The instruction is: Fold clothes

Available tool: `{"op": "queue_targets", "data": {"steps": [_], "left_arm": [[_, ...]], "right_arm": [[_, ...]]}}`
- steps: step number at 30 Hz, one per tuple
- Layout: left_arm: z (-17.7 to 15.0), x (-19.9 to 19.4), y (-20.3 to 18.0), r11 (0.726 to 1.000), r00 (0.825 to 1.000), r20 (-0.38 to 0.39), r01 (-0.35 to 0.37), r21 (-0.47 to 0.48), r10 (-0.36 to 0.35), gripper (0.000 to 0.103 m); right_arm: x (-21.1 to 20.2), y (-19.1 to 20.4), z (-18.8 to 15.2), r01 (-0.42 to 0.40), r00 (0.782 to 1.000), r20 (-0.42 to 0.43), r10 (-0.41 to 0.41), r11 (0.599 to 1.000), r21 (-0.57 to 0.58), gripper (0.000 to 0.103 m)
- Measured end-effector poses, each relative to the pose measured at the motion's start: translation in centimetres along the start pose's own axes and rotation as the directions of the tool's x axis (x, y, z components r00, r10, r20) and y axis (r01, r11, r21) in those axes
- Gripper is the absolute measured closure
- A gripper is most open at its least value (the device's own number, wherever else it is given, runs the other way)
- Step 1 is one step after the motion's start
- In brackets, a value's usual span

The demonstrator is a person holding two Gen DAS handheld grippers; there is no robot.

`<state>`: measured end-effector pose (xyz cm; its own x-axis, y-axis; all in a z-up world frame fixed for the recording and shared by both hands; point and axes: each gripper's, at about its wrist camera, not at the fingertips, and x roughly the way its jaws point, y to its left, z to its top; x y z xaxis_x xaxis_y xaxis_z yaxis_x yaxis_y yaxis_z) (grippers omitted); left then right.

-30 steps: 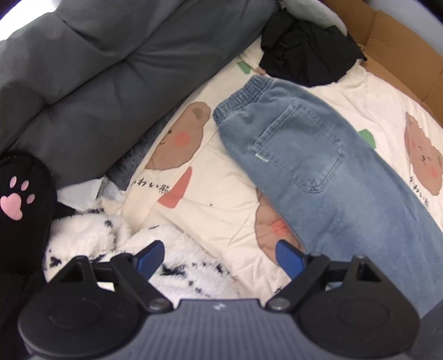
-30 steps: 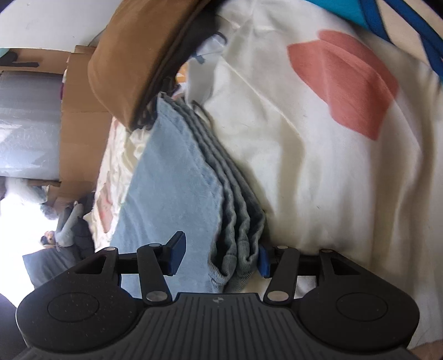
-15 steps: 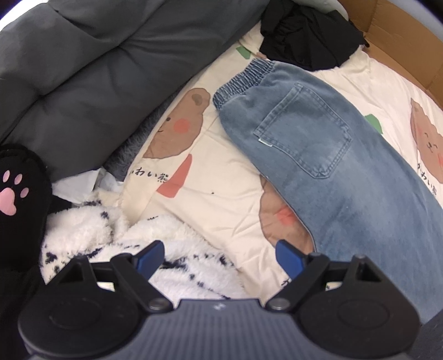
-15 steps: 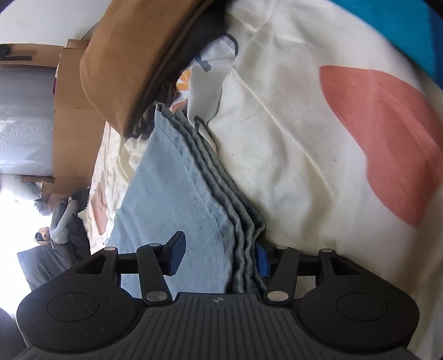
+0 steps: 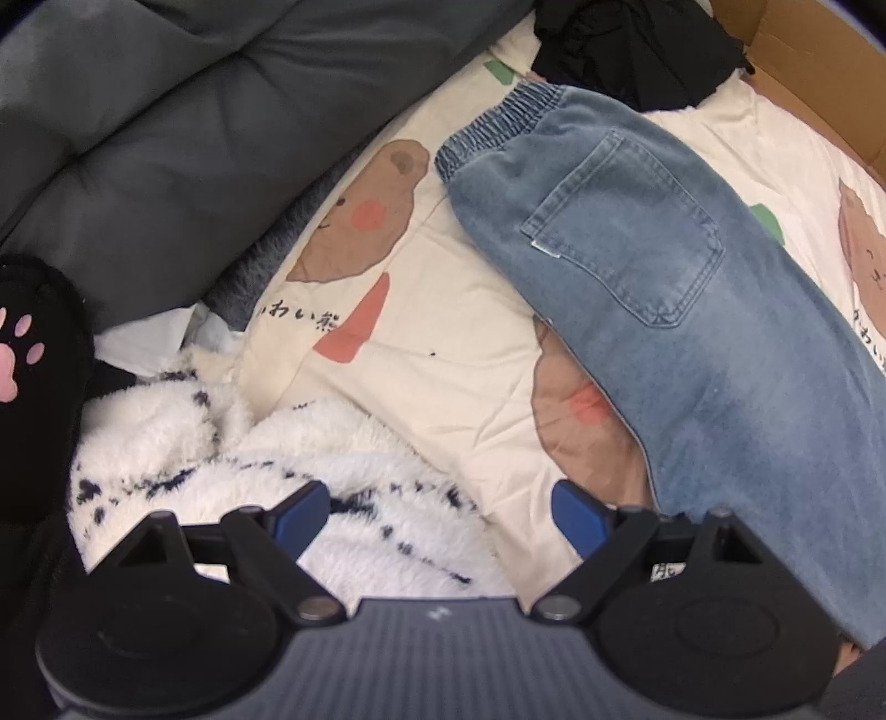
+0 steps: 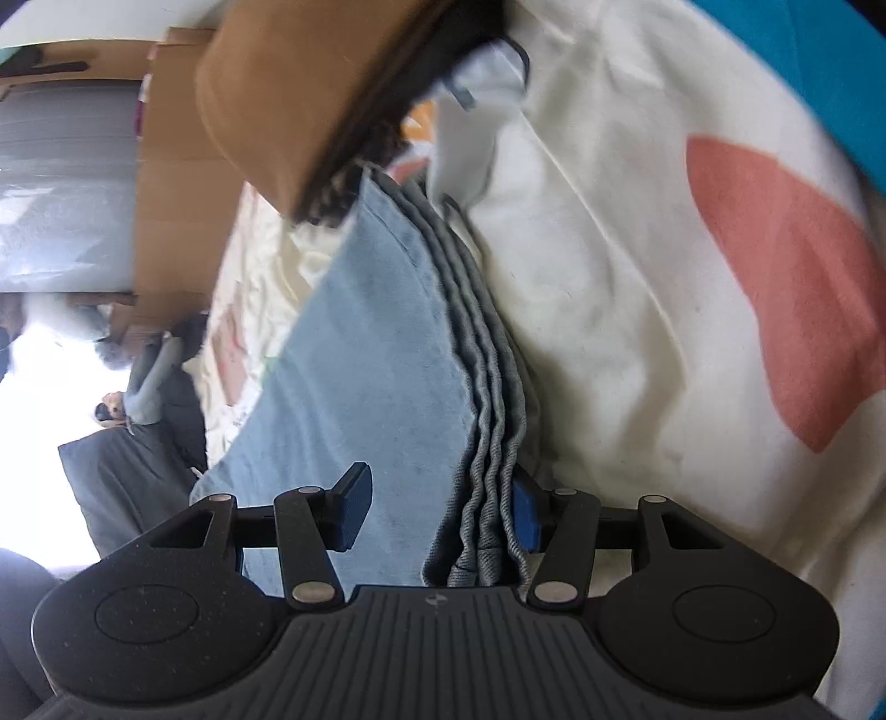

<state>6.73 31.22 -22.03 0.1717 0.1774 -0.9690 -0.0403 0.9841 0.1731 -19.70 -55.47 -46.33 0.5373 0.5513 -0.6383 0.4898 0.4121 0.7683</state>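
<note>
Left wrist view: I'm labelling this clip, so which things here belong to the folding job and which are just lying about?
Job:
- light blue denim jeans with elastic waistband
- open left gripper
- open right gripper, straddling the jeans' hem

Lying about:
- crumpled black garment
- fluffy white black-flecked throw
- black paw-print plush
- grey quilted cushion
- brown cardboard box

- A bed carries everything, covered by a cream sheet [image 5: 443,354] printed with brown bears and coral shapes.
- Blue jeans [image 5: 692,310] lie flat across the sheet, elastic waistband toward the far side.
- A black garment [image 5: 637,44] lies bunched, touching the waistband.
- A white fluffy blanket [image 5: 221,443] with dark flecks overlaps the near edge.
</note>
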Motion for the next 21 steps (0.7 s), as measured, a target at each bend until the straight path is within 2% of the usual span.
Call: {"op": "queue_targets", "data": {"steps": [3, 4, 5, 14, 21], "left_arm": [[0.2, -0.3, -0.1, 1.0, 1.0, 0.01, 0.006, 0.007, -0.006, 0.014], [0.3, -0.4, -0.1, 1.0, 1.0, 0.013, 0.009, 0.004, -0.009, 0.014], [0.5, -0.4, 0.0, 1.0, 1.0, 0.016, 0.012, 0.0, -0.012, 0.014], [1.3, 1.5, -0.8, 0.999, 0.999, 0.012, 0.047, 0.005, -0.047, 0.014], [3.4, 2.6, -3.0, 0.99, 0.993, 0.011, 0.119, 0.07, -0.12, 0.016]], "right_arm": [[1.0, 0.5, -0.3, 0.059, 0.998, -0.028, -0.06, 0.998, -0.036, 0.053], [1.3, 0.8, -0.5, 0.081, 0.996, -0.034, -0.082, 0.995, -0.054, 0.065], [1.3, 1.0, -0.6, 0.1, 0.994, -0.037, -0.103, 0.993, -0.069, 0.084], [-0.4, 3.4, -1.4, 0.211, 0.976, -0.015, -0.215, 0.967, -0.139, 0.088], [-2.5, 7.0, -1.6, 0.242, 0.97, 0.015, -0.243, 0.956, -0.166, 0.088]]}}
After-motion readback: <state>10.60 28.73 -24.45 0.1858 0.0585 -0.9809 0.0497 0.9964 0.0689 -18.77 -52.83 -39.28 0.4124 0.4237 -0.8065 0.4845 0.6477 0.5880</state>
